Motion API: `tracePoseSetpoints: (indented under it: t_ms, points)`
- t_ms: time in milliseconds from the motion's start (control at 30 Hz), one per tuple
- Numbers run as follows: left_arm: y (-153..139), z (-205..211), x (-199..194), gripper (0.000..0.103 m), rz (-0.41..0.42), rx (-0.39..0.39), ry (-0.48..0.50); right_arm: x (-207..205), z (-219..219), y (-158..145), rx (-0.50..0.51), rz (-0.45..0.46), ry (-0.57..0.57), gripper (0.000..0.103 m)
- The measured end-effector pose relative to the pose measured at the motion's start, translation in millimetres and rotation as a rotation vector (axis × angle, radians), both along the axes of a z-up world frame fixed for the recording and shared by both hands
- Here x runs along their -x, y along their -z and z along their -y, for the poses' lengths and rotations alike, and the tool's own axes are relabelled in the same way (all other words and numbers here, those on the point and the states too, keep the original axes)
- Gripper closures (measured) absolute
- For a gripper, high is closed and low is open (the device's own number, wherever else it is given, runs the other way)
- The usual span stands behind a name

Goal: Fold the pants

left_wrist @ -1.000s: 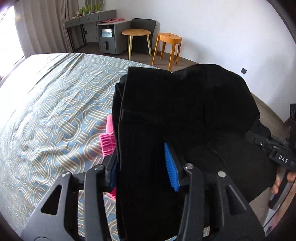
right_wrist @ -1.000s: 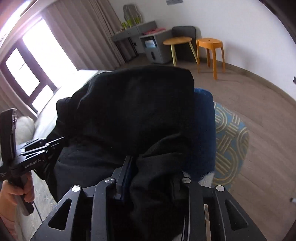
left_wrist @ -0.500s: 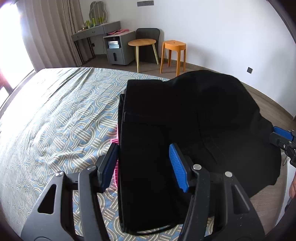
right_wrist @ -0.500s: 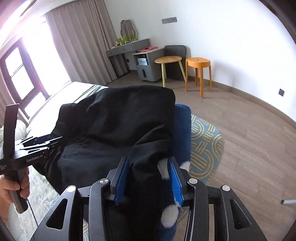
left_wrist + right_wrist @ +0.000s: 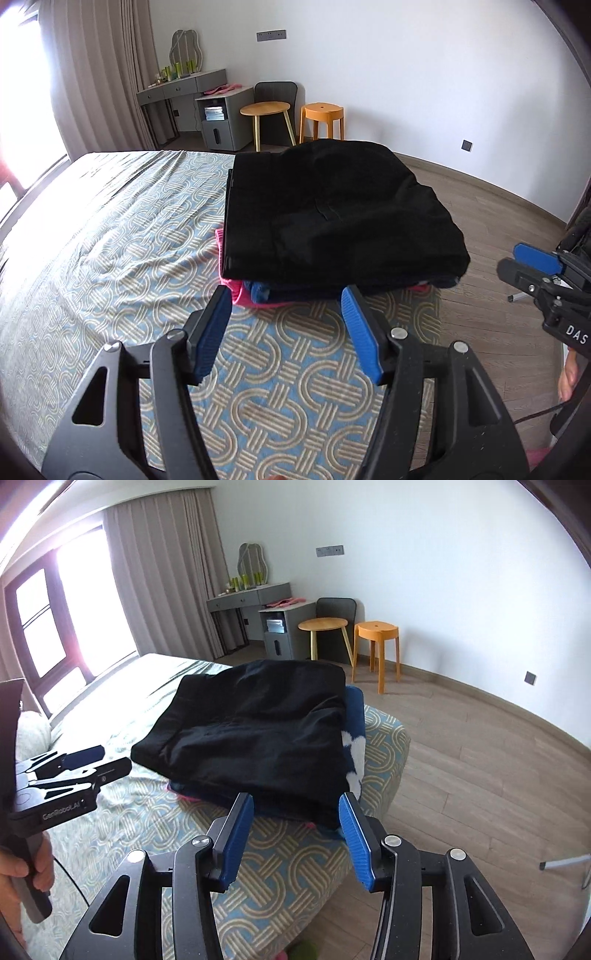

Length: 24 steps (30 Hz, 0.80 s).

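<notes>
Two open claws hovering just short of a folded stack on the bed.

Black pants [image 5: 332, 218] are lying folded flat on top of a small pile near the corner of the bed [image 5: 110, 240], covering a navy garment [image 5: 354, 738] (white patches showing on it) and a pink garment [image 5: 236, 291] peeking out underneath. Left claw [image 5: 286, 325] is sitting with its blue pads spread wide and gripping nothing, its tips just beside the near edge of the pile. Right claw [image 5: 295, 823] is likewise standing open and holding nothing, close to the pile's edge at the bed corner. An orange stool [image 5: 376, 642] and a round side table [image 5: 325, 631] are standing by the far wall.
</notes>
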<state>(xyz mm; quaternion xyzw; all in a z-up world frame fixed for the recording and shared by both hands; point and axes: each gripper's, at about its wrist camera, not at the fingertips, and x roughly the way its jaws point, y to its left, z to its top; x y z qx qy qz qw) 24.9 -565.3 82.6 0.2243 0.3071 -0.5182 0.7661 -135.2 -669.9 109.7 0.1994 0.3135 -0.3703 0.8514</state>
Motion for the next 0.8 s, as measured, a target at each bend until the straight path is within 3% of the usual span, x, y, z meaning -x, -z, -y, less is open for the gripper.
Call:
tracePoseSetpoints:
  t_ms: [167, 300, 433, 800]
  points:
    - [-15, -40, 16, 0.03, 0.02, 0.067, -0.027, -11, -38, -14, 0.061, -0.03, -0.04, 0.054]
    - [-29, -63, 21, 0.029, 0.016, 0.122, -0.033, -16, -63, -27, 0.142, -0.053, -0.015, 0.054]
    - [-40, -80, 32, 0.028, 0.101, 0.154, -0.044, -13, -85, -40, 0.191, -0.054, 0.001, 0.052]
    - [-46, -110, 52, 0.028, 0.123, 0.197, -0.022, 15, -105, -42, 0.153, -0.018, 0.085, 0.048]
